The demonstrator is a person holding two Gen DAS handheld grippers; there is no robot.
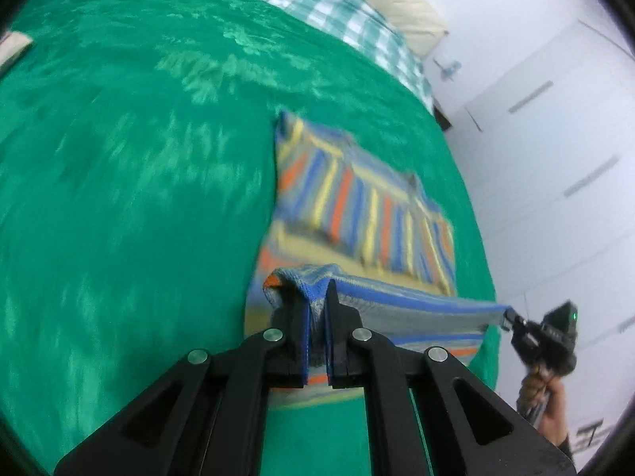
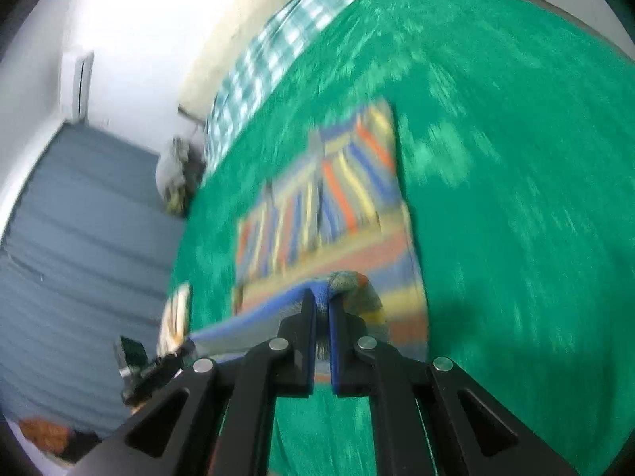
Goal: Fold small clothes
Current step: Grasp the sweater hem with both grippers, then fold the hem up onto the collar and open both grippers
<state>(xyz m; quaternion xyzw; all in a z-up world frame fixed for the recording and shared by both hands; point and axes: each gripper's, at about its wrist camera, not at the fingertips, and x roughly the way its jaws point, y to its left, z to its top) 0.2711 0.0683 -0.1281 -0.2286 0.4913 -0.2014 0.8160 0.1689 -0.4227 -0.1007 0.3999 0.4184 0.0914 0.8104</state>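
The striped cloth [image 1: 357, 198] lies ahead on the green bed [image 1: 119, 158]. Left tongs [image 1: 317, 305] and right tongs [image 2: 322, 309] each pinch a near corner, so that edge stretches sideways between them, equally close to both.

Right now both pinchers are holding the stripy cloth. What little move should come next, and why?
Probably carry the lifted edge forward over the far part of the striped cloth and lay it down there. The left gripper and the right gripper are each shut on a near corner, that edge hangs stretched between them above the green bedspread, and the rest lies flat ahead.
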